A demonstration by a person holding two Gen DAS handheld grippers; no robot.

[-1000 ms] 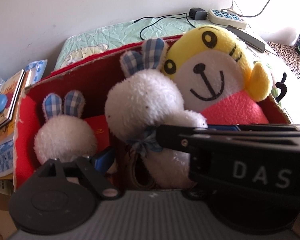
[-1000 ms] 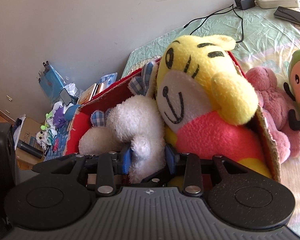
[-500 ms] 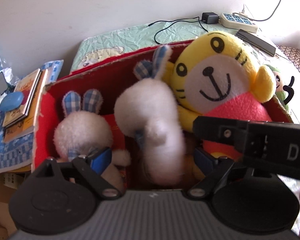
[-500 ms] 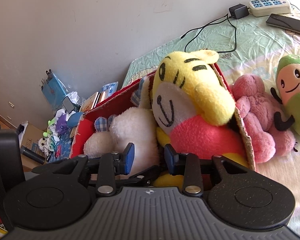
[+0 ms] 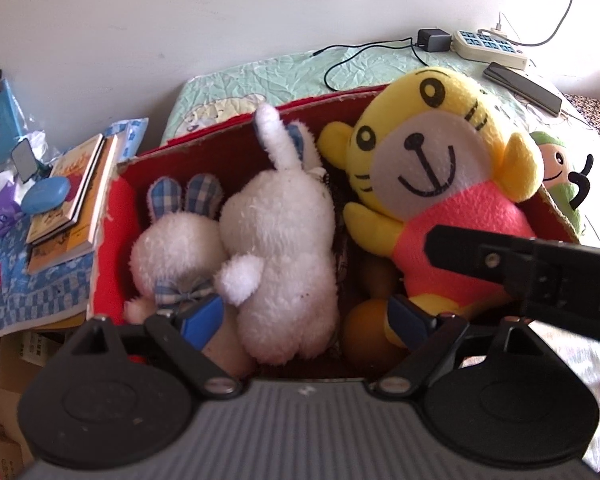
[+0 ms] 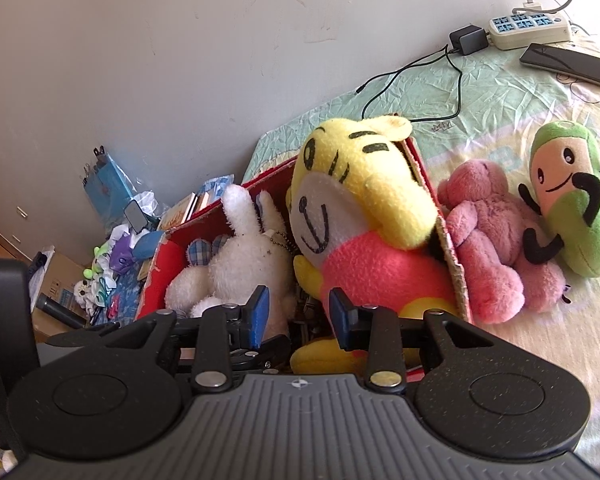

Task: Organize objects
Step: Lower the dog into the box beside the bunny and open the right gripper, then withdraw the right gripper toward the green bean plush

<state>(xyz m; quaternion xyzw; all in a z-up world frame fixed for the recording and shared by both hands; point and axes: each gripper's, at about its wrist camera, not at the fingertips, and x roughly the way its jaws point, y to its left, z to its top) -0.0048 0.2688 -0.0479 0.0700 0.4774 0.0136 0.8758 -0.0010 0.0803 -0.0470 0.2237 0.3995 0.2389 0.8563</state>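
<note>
From the left wrist, my left hand-held gripper (image 5: 304, 316) stands wide, its jaws just opened around the white rabbit (image 5: 278, 248) lying in the red box (image 5: 114, 216): soft, light, best pinched mid-body. From the right wrist, my right hand-held gripper (image 6: 298, 316) is narrow and empty, above the box.

Left gripper (image 5: 304, 318): ribbed grey body showing, black round housings flanking, blue pads tipping black fingers, silver pivot screws gleaming. Right gripper (image 6: 298, 316): matching build; white lettering showing on its black side.
</note>
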